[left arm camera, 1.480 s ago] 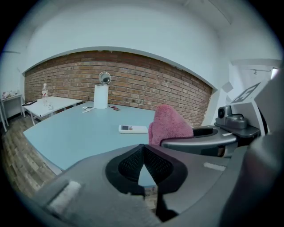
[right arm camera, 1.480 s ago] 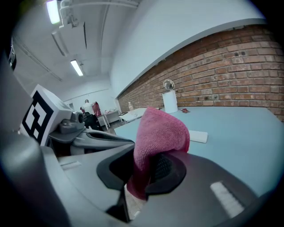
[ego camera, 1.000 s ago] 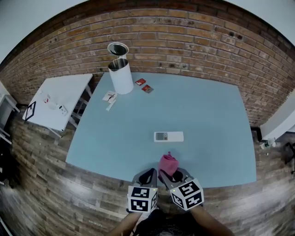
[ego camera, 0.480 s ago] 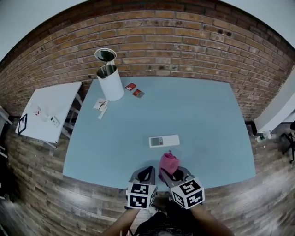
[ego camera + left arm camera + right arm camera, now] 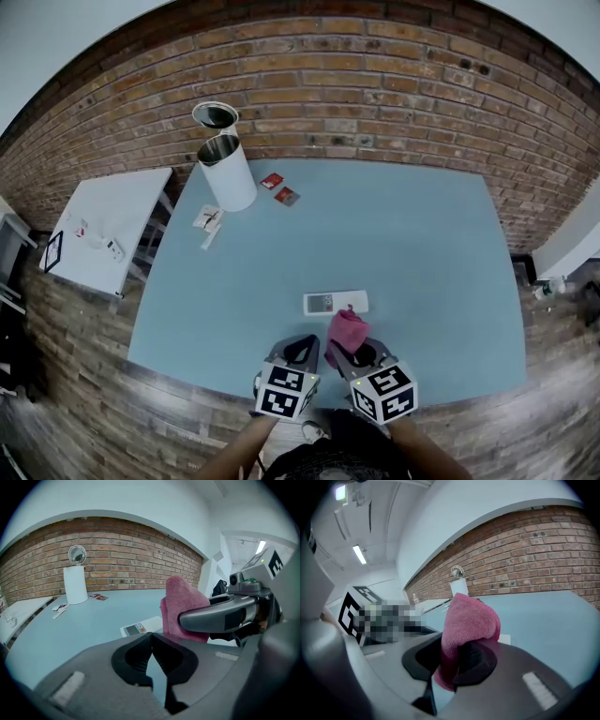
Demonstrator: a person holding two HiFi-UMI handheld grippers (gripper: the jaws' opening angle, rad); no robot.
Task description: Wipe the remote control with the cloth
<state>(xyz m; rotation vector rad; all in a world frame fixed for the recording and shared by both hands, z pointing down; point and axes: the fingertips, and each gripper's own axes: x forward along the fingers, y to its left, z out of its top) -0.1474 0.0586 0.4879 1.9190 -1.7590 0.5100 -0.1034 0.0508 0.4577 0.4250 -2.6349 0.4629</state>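
Pink cloth (image 5: 468, 618) clamped in right hand-held gripper (image 5: 453, 651), left hand-held gripper (image 5: 151, 641) closed, empty

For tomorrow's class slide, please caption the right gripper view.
Right gripper shut on a pink cloth, blue table and brick wall beyond.

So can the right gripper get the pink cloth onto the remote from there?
Probably yes. The right gripper is shut on the pink cloth, and the remote lies flat on the table just ahead of it, with nothing between them.
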